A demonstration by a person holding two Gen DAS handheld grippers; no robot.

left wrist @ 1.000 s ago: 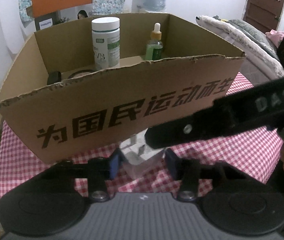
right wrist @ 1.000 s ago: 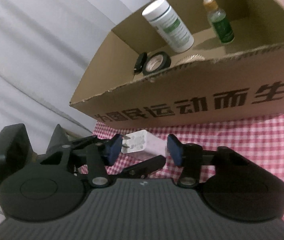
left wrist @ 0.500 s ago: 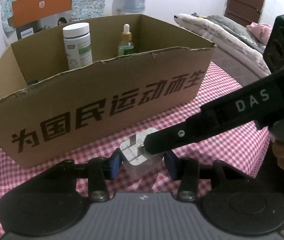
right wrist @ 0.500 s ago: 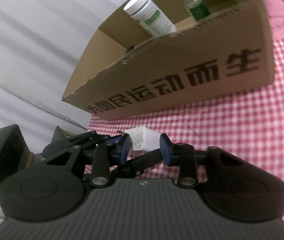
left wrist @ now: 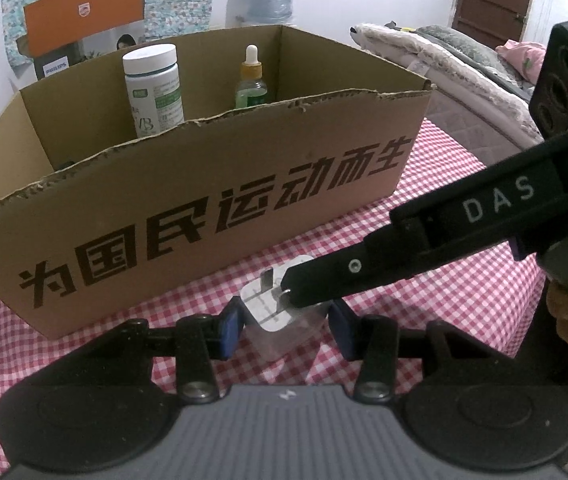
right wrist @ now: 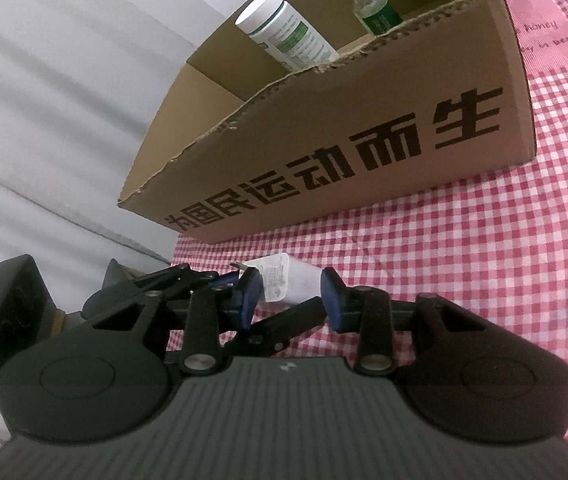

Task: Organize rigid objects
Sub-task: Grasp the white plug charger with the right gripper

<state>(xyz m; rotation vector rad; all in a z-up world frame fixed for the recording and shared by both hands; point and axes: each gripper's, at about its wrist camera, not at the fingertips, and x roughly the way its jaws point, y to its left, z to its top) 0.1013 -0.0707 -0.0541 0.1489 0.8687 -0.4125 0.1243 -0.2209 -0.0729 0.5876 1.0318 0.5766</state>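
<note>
Both hand-held grippers tilt downward: left hand-held gripper point(left wrist: 285, 326) and right hand-held gripper point(right wrist: 289, 294), approaching from three o'clock, each clamp the small white plastic plug adapter point(left wrist: 272, 304).

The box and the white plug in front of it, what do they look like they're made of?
Box: brown corrugated cardboard, matte, judging by its ragged torn top edge and printed black characters. Plug: probably hard white plastic, smooth and slightly glossy, with metal-looking prongs.

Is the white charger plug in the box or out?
Out. The white charger plug lies on the checked cloth, in front of the cardboard box.
</note>
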